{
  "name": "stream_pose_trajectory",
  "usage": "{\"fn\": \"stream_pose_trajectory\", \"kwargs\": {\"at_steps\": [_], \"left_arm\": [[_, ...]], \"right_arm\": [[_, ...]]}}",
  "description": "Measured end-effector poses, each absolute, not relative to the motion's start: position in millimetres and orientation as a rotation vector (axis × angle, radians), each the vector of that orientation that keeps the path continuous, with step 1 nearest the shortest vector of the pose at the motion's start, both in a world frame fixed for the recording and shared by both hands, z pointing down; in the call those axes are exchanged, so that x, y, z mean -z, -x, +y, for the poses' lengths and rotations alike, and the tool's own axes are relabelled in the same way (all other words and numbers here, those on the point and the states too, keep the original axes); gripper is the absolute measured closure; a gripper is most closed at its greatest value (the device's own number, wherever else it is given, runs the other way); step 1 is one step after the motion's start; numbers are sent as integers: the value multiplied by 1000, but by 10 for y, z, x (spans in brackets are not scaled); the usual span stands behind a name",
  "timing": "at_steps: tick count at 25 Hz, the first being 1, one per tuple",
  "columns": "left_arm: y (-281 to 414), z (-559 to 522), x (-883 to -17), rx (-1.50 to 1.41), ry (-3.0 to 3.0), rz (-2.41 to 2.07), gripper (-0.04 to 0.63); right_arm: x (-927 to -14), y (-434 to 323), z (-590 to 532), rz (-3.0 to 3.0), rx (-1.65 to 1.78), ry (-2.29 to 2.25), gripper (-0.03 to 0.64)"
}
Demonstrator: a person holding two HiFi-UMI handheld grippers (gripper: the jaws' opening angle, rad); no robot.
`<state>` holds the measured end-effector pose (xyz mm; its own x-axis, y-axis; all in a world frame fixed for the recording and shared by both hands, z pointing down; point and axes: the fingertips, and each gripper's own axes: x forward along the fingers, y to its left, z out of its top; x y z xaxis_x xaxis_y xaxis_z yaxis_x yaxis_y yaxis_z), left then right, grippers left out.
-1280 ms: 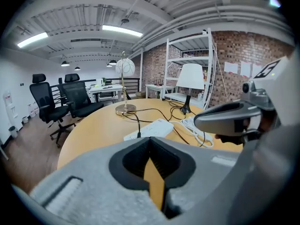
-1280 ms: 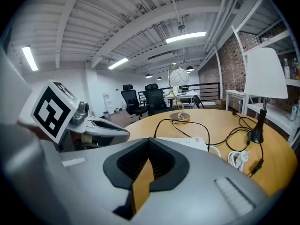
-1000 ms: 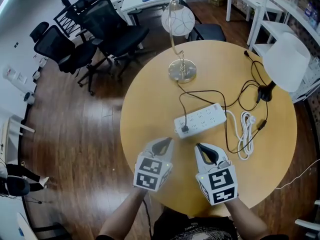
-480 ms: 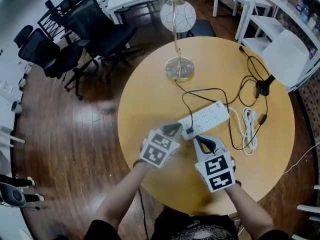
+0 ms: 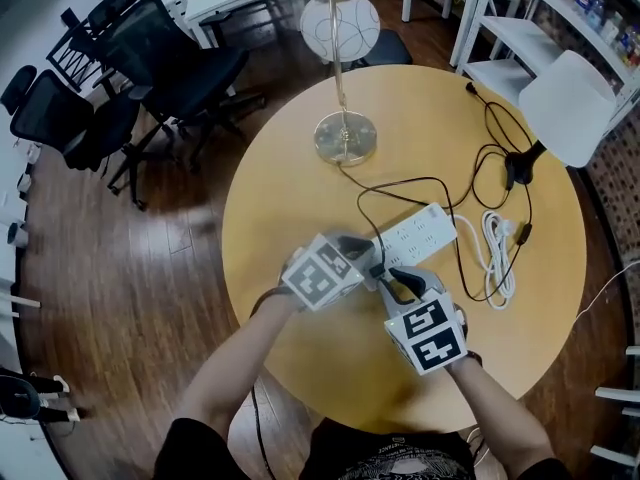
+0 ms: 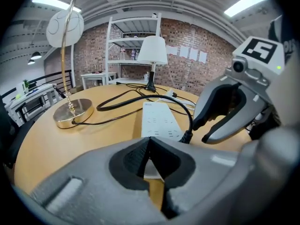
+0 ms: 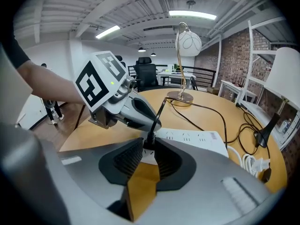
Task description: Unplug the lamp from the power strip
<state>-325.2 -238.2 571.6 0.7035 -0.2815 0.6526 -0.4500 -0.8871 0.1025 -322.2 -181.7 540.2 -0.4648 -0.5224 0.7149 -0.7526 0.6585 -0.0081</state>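
A white power strip (image 5: 418, 234) lies mid-table, and a black plug (image 7: 150, 137) stands in its near end. The plug's black cord runs to the gold lamp base (image 5: 346, 138) under a globe shade (image 5: 340, 26). My right gripper (image 7: 149, 143) is open, its jaws having just been opening. The plug shows in the gap at its tips, and the pads do not press on it. My left gripper (image 6: 150, 142) is shut and empty, hovering just left of the plug (image 6: 187, 136). In the head view the left gripper (image 5: 372, 258) hides the plug, with the right gripper (image 5: 398, 278) beside it.
A second lamp with a white shade (image 5: 568, 108) stands at the table's right edge, its black cord looping across the top. A coiled white cable (image 5: 495, 256) lies right of the strip. Office chairs (image 5: 170, 68) and white desks stand beyond the round table (image 5: 290, 198).
Both grippers moved away from the table's front edge to the strip's near end. The left gripper rolled and swung right toward the plug. The right one came down over the plug.
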Motion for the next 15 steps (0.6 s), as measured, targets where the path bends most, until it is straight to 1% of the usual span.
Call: {"fn": "stream_pose_trajectory", "kwargs": {"at_steps": [8, 11, 13, 15], "left_arm": [[3208, -2361, -5765, -994, -2678, -437, 592], [3202, -2352, -5762, -1032, -2692, -420, 592], [3193, -2349, -5755, -1076, -2707, -408, 592], [3179, -2348, -5749, -1116, -2726, -388, 592]], "right_arm": [[-5590, 3331, -1912, -2120, -458, -914, 500], [-5627, 3356, -1956, -2109, -433, -915, 502], [-5651, 3365, -1986, -2098, -409, -915, 523], [-5660, 3379, -1997, -2093, -390, -911, 522]]}}
